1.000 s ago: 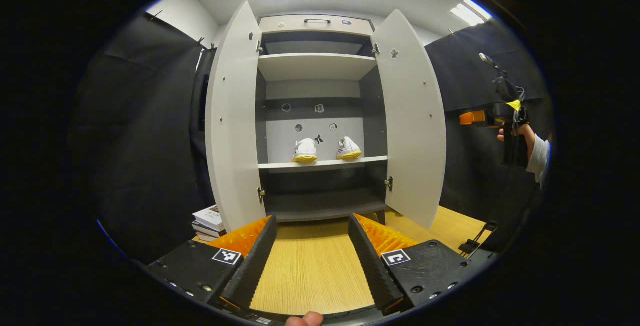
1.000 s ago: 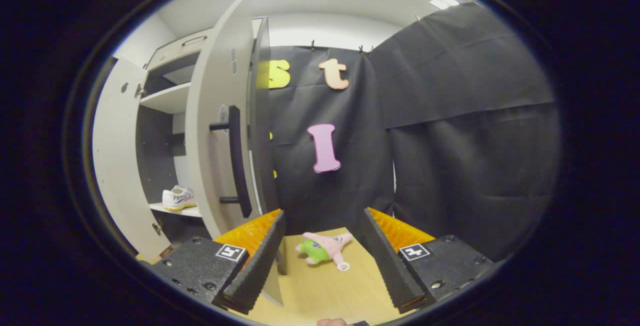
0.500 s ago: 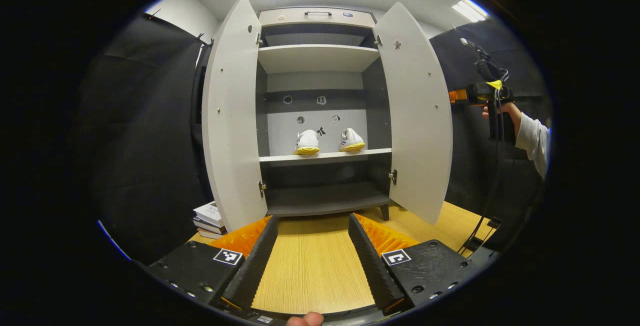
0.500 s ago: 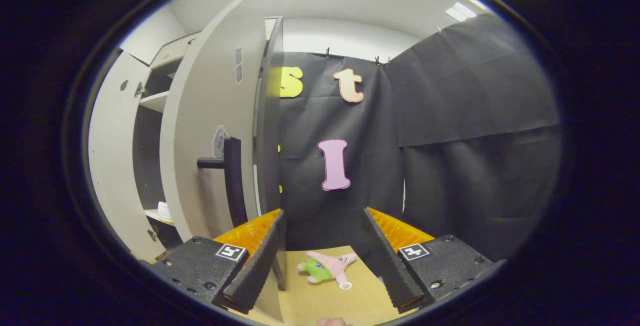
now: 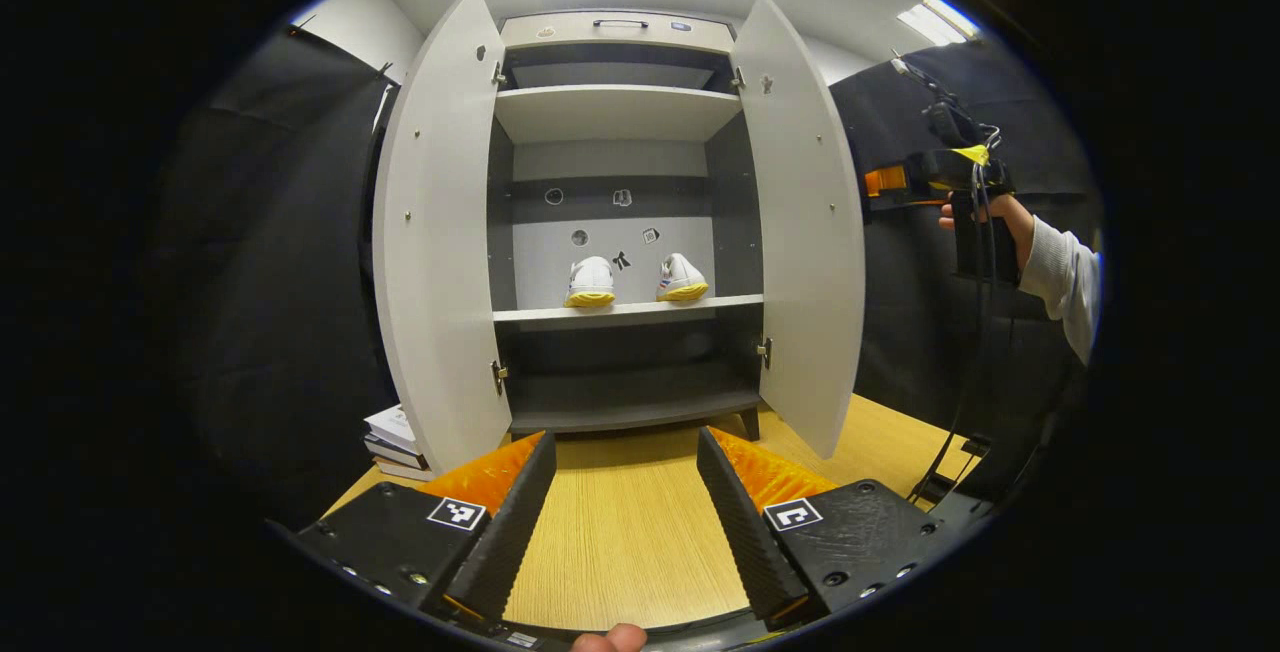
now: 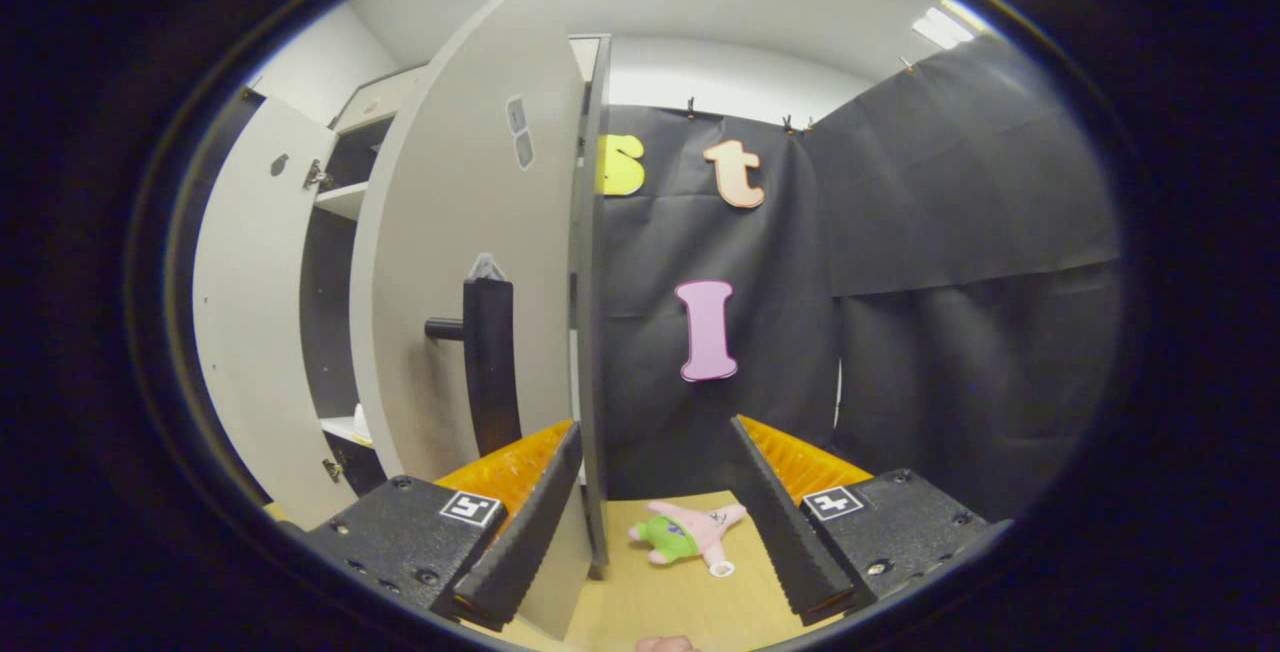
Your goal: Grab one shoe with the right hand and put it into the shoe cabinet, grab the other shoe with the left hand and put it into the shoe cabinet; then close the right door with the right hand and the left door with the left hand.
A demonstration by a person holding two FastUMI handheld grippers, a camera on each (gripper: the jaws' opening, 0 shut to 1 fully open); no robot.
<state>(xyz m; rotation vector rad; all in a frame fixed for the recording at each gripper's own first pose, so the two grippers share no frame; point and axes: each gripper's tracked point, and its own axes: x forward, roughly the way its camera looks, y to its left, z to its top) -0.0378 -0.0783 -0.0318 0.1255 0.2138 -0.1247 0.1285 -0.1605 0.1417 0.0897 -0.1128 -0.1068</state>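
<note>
Left gripper (image 5: pixel 625 512): fingers spread wide, nothing between them, held low over the wooden worktop (image 5: pixel 620 552), facing the shoe cabinet (image 5: pixel 615 222) head-on.

Right gripper (image 6: pixel 655 512): fingers spread wide, nothing gripped, close to the outer face of the right door (image 6: pixel 470 262), with that door's free edge just ahead of its left finger. It is also seen in the left gripper view (image 5: pixel 890 180), held up in a hand (image 5: pixel 985 222) with a pale sleeve, beyond the right door (image 5: pixel 805 222).

Shoe cabinet: stands at the back of the worktop, both doors swung open; left door (image 5: pixel 435 242) and right door flank the interior. Black bar handle (image 6: pixel 490 362) on the right door's outer face.

Shoes: the left shoe (image 5: pixel 590 283) and the right shoe (image 5: pixel 682 278) sit side by side, apart, on the middle shelf (image 5: pixel 625 312), heels outward.

Worktop: stack of books (image 5: pixel 392 432) at the cabinet's left foot; a pink and green plush toy (image 6: pixel 688 535) lies on the wood right of the cabinet.

Room: black cloth walls (image 6: pixel 950 262), white ceiling with light panels (image 5: pixel 935 20).
</note>
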